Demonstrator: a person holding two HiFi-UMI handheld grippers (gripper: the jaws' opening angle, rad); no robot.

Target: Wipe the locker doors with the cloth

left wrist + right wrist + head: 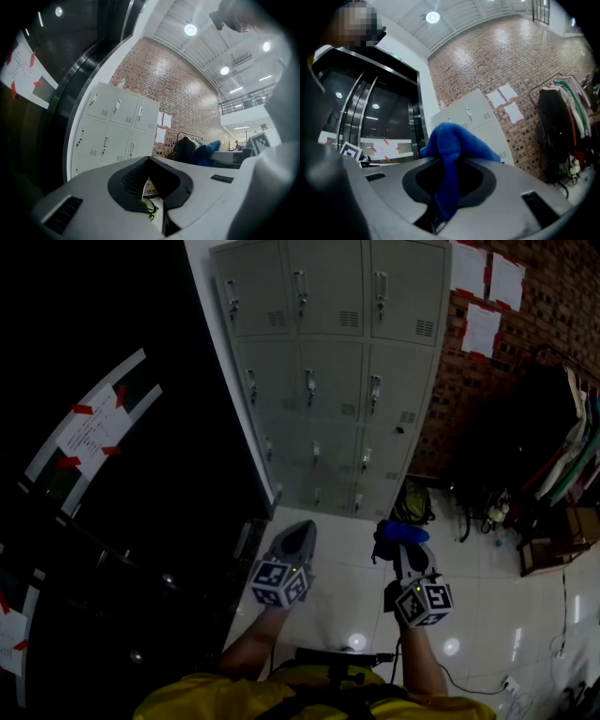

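Note:
A block of grey lockers (328,362) stands ahead against a brick wall, also visible in the left gripper view (117,131) and behind the cloth in the right gripper view (473,115). My right gripper (401,538) is shut on a blue cloth (450,154), which bunches over its tips (398,532). My left gripper (298,532) is shut with nothing in it, its tips (150,183) pressed together. Both grippers hang low, well short of the locker doors.
A dark glass wall with taped papers (94,427) runs along the left. A clothes rack with hanging garments (572,456) and bags (412,502) stand to the right. White papers (483,282) are stuck on the brick wall. The floor is glossy white tile (487,615).

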